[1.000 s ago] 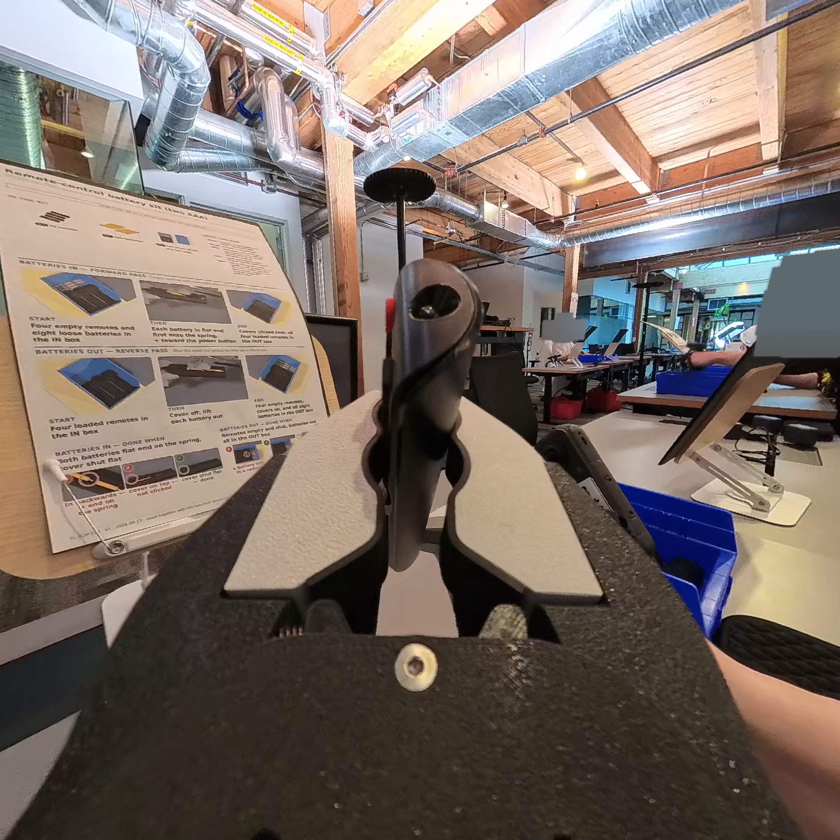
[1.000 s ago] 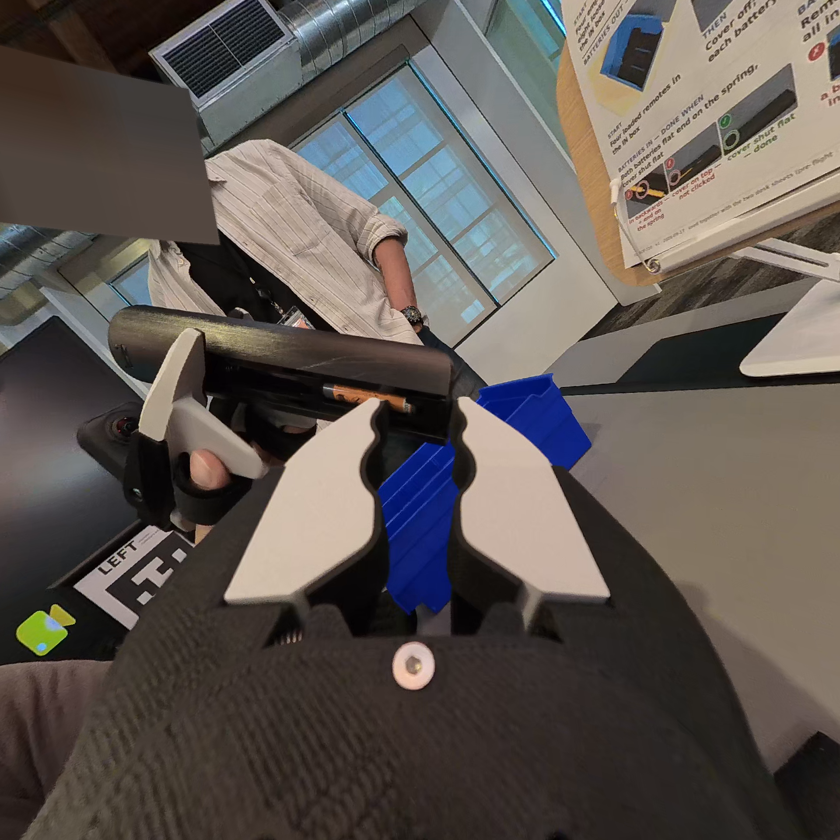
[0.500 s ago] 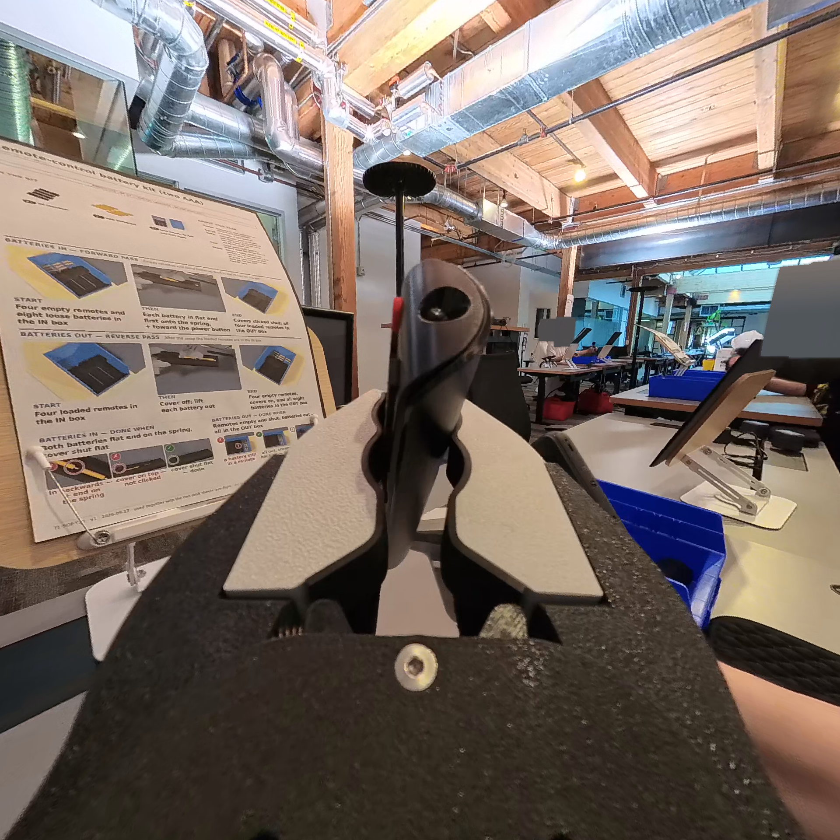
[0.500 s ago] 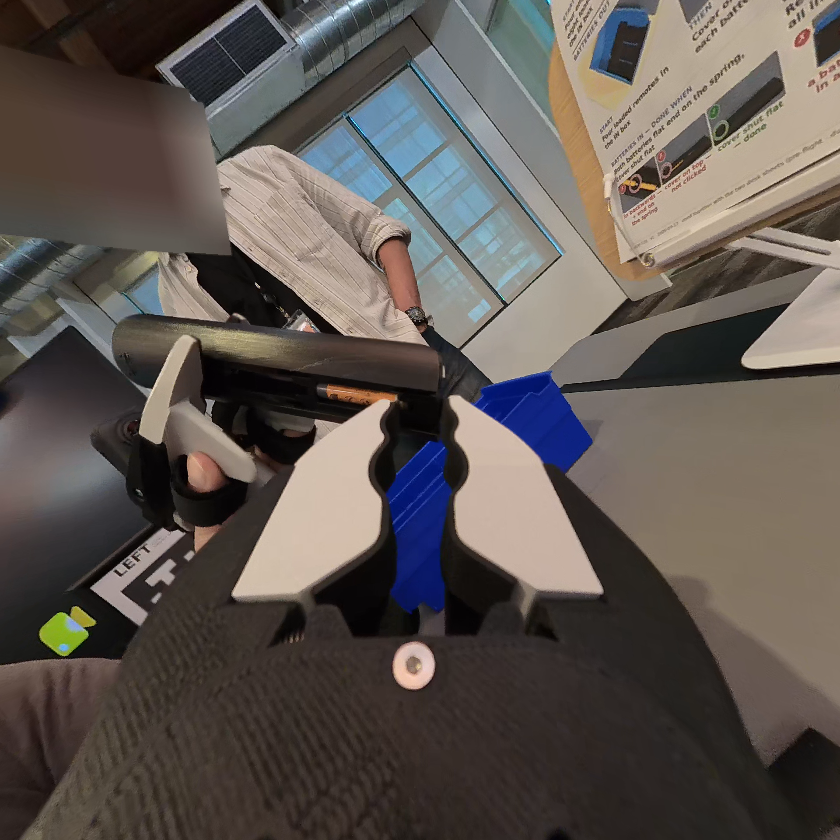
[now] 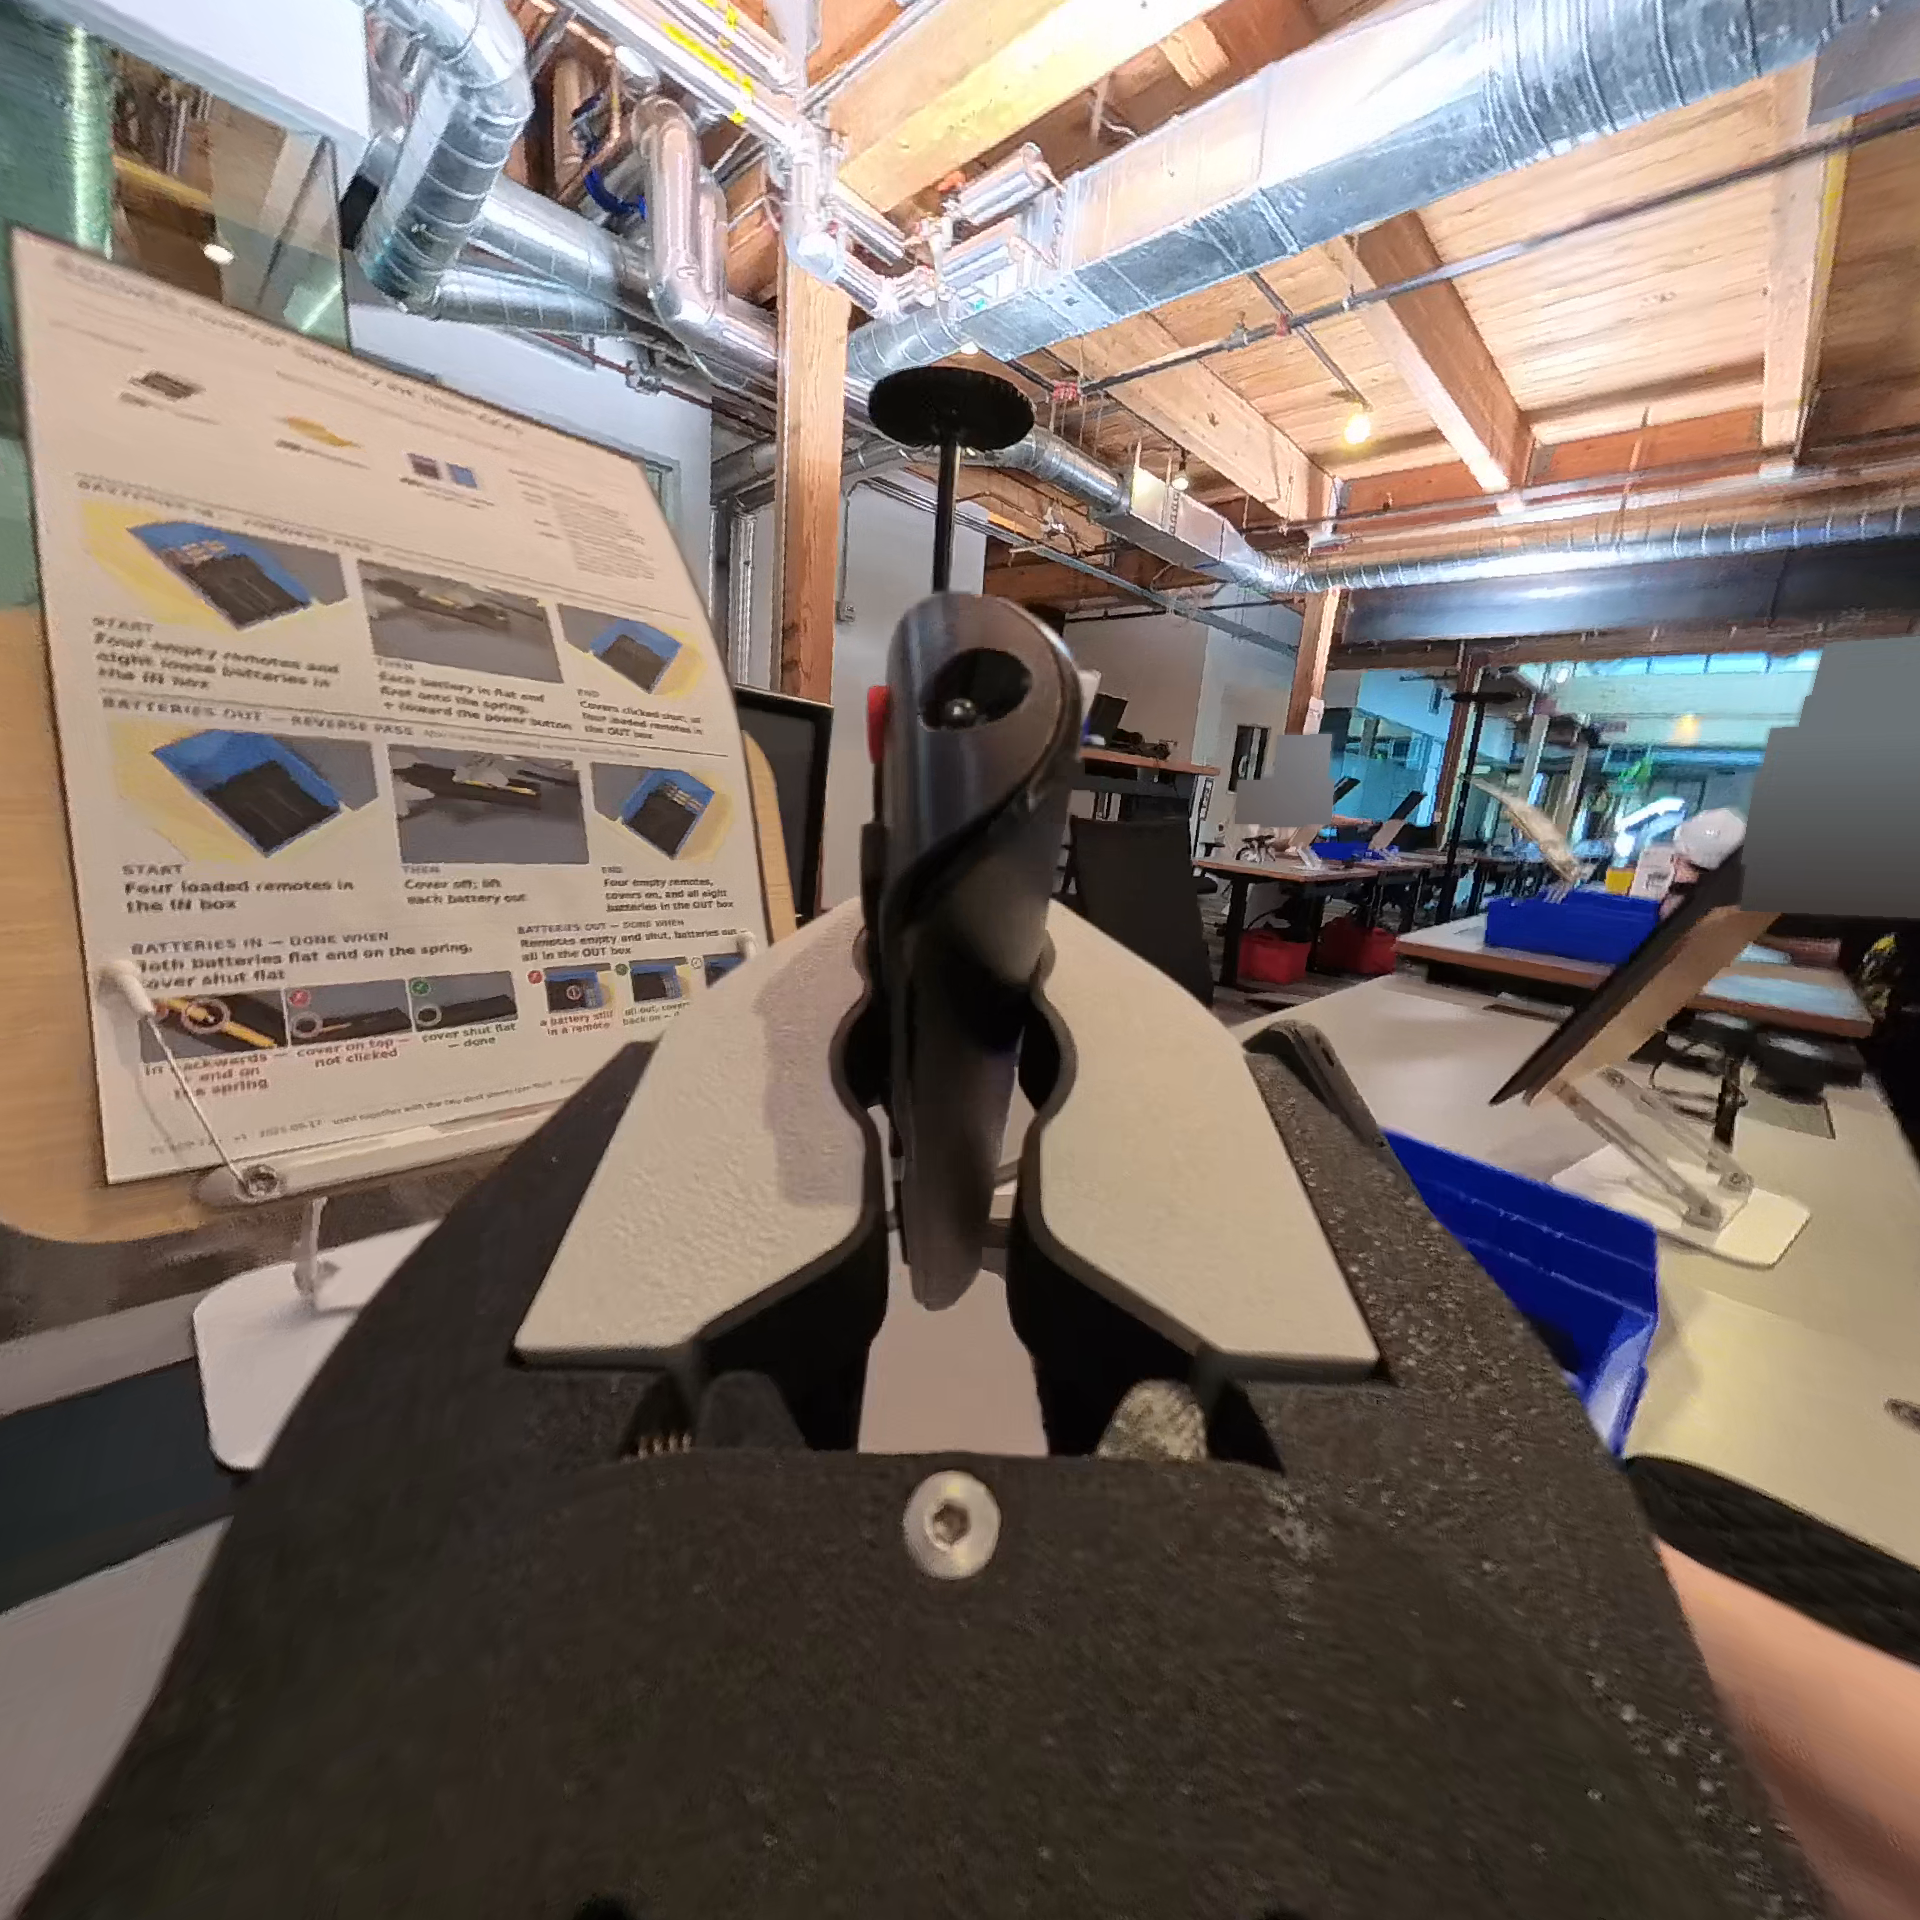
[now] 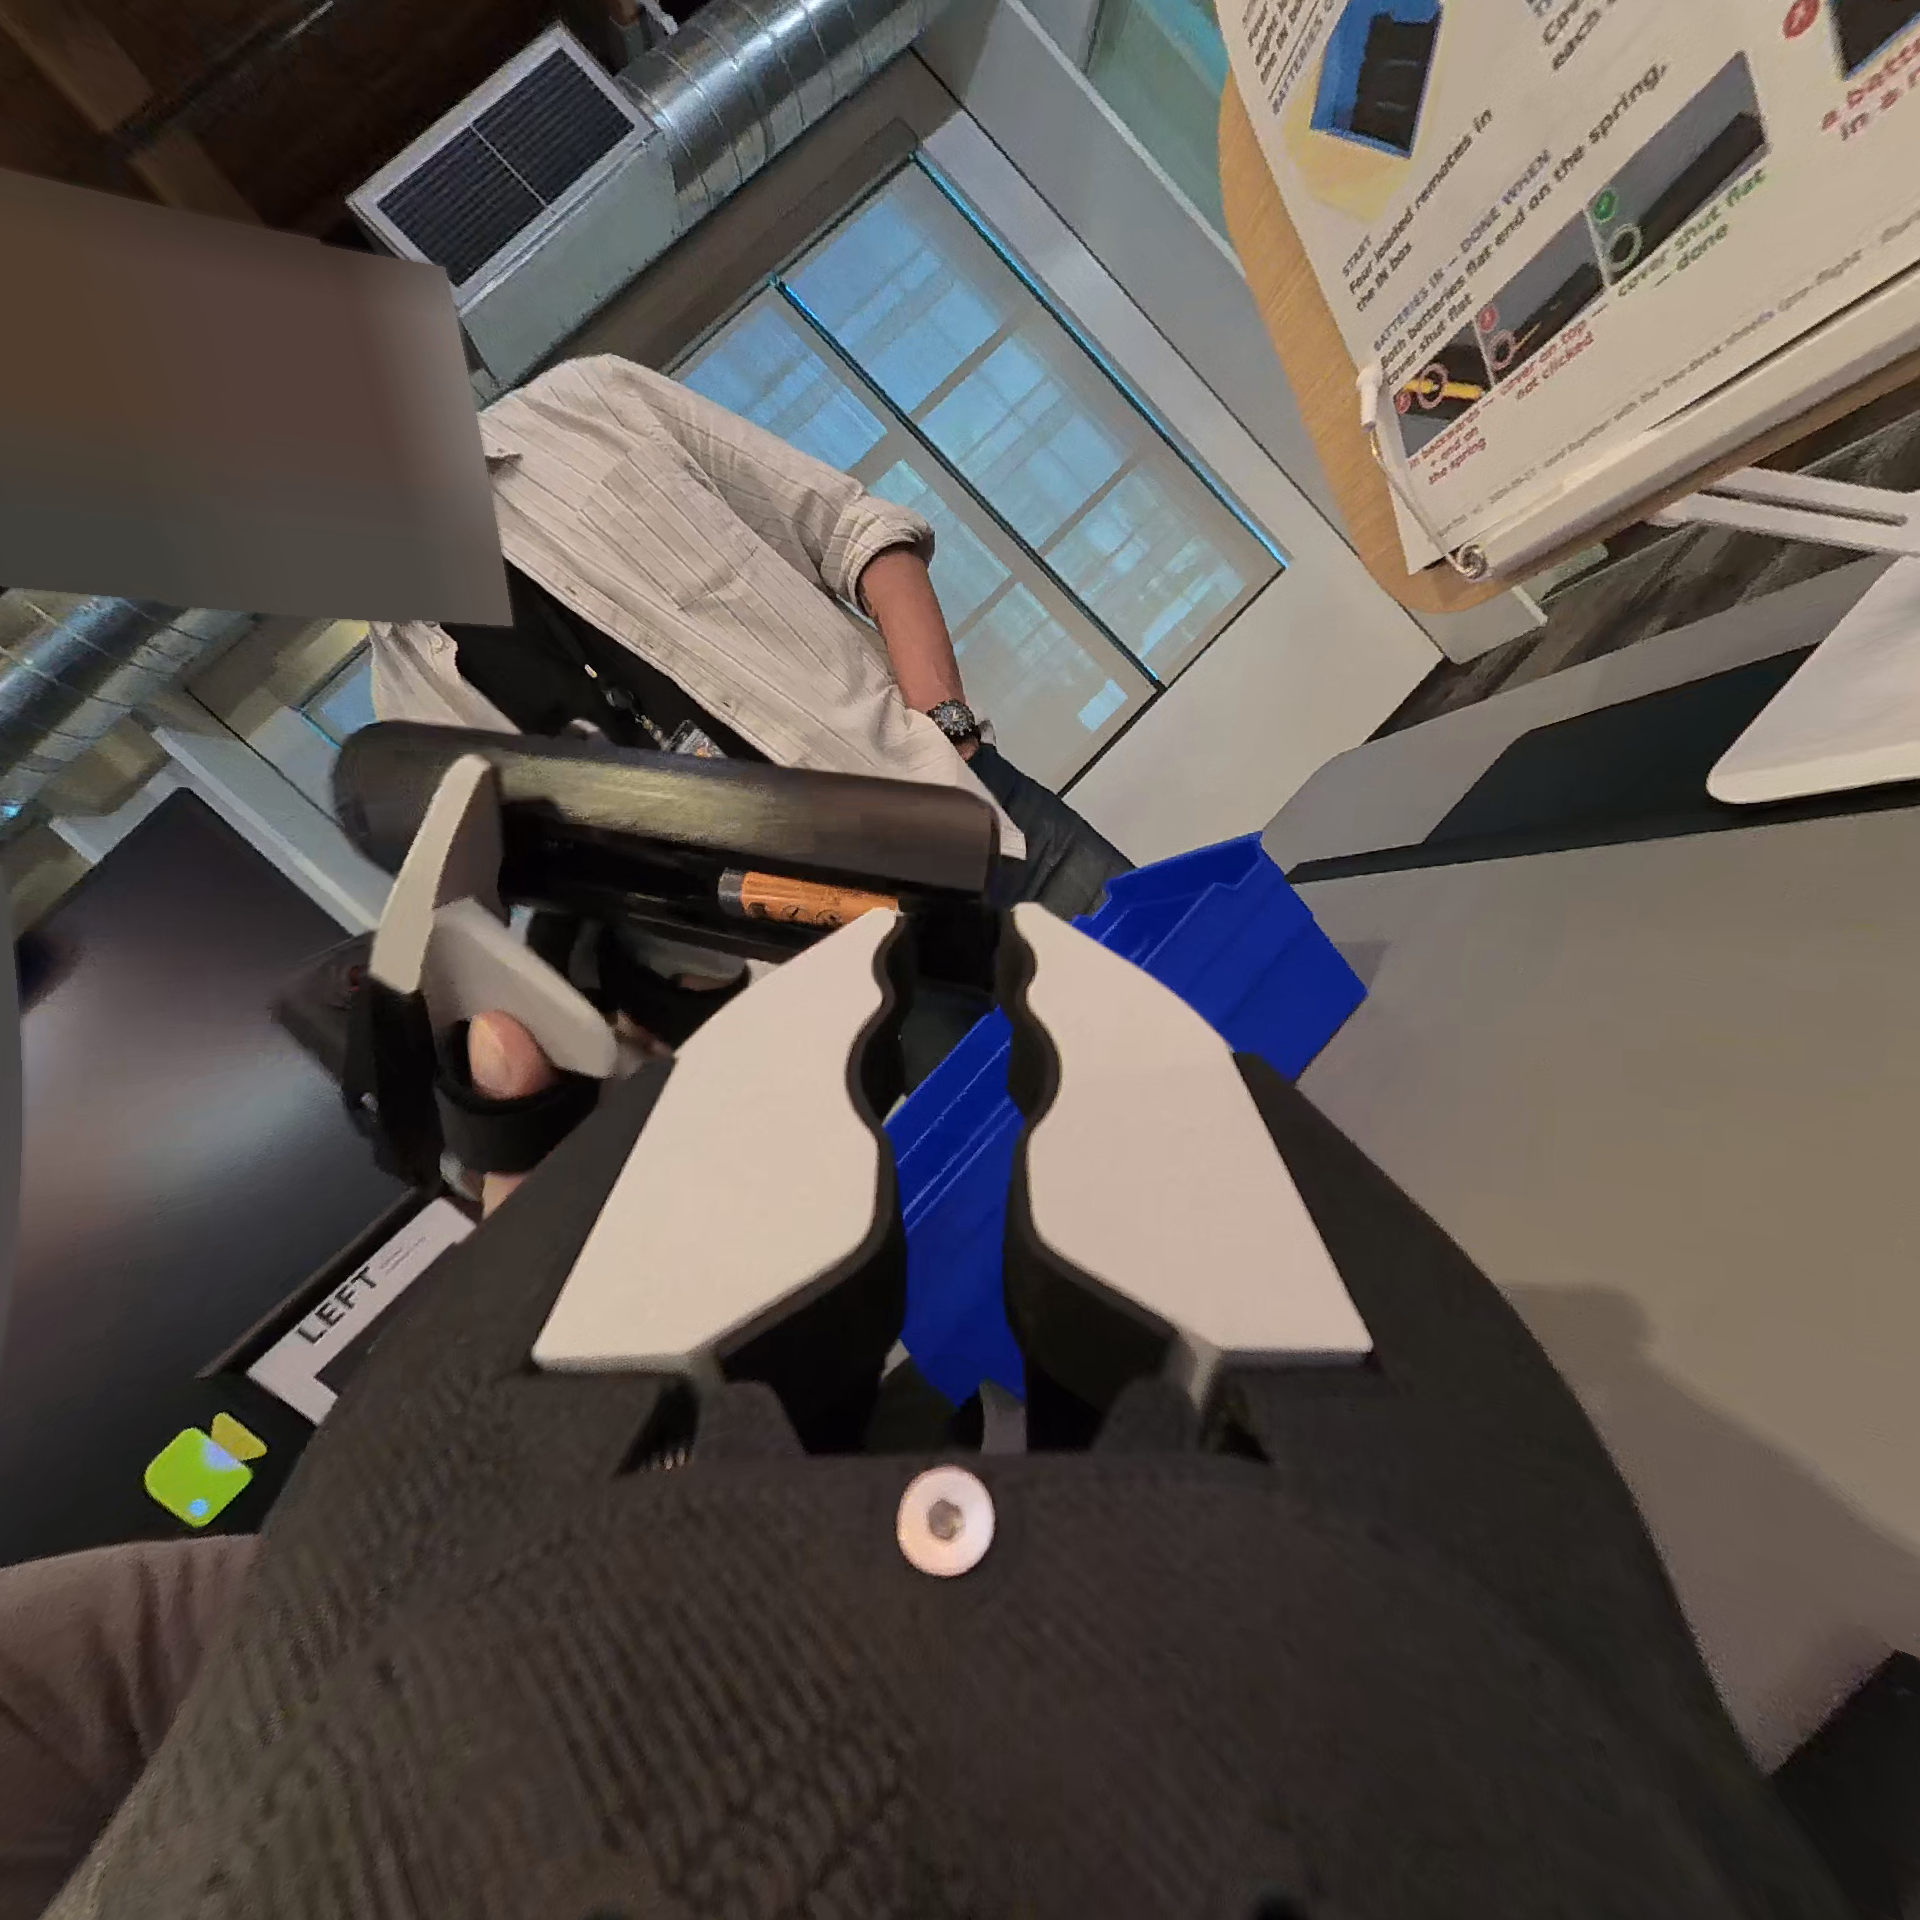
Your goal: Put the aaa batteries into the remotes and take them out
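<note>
Left view: your left gripper (image 5: 951, 997) is clamped on the remote (image 5: 966, 831), held end-on and raised, likely to expose the bay to your other hand. Blue bin (image 5: 1538, 1257) sits right on the table; contents hidden. Right view: right gripper (image 6: 951, 935) empty, jaws slightly parted, tips just under the remote's open bay, one battery (image 6: 805, 896) seated inside. Bin (image 6: 1195, 977) beyond; interior unseen.

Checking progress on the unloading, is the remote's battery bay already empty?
No, in the right wrist view an orange battery still lies in the open bay of the black remote held by the left gripper.
</note>
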`<state>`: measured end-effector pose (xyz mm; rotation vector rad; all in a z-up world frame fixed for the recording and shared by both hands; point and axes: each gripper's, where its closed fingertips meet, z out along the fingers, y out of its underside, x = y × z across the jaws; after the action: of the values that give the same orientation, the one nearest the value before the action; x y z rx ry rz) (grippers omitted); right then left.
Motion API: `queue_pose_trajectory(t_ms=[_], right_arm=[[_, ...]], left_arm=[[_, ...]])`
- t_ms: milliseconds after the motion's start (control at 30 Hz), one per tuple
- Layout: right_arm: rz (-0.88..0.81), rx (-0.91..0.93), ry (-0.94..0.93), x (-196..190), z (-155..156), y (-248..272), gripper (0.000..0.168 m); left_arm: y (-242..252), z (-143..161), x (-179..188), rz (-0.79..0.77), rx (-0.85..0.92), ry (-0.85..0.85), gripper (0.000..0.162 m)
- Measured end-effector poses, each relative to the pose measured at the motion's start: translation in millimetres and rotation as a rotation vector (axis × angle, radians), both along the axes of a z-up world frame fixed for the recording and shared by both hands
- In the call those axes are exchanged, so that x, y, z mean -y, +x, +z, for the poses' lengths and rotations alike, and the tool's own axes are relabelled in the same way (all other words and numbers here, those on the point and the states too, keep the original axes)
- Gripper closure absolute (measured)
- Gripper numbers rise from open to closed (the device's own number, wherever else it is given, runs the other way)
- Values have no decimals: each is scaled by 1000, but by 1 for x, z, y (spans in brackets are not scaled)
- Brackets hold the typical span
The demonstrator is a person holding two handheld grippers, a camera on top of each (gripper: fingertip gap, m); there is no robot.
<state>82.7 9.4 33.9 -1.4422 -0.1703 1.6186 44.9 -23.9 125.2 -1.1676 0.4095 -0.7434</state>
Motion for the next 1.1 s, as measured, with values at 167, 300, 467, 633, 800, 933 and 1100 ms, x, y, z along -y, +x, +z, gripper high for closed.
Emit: queue_pose_trajectory(t_ms=[167,300,467,633,800,933,1100], right_arm=[[128,11,-11,8,11,2,153],[-1,81,89,3,32,32,162],[-110,146,174,2,52,55,162],[-187,381,113,-20,10,42,130],[-66,301,-86,-31,-39,7,98],[-23,232,-146,-37,-50,-14,98],[-43,222,-145,-39,-45,-17,95]], left_arm=[[-37,-10,-40,-201,372,-339,141],[-58,-31,-77,-376,746,-627,141],[-53,-69,-92,-317,719,-711,141],[-50,-63,-87,-179,492,-564,141],[-48,-57,-83,13,278,-368,140],[-29,-59,-74,86,111,-254,141],[-12,-65,-69,101,21,-204,140]])
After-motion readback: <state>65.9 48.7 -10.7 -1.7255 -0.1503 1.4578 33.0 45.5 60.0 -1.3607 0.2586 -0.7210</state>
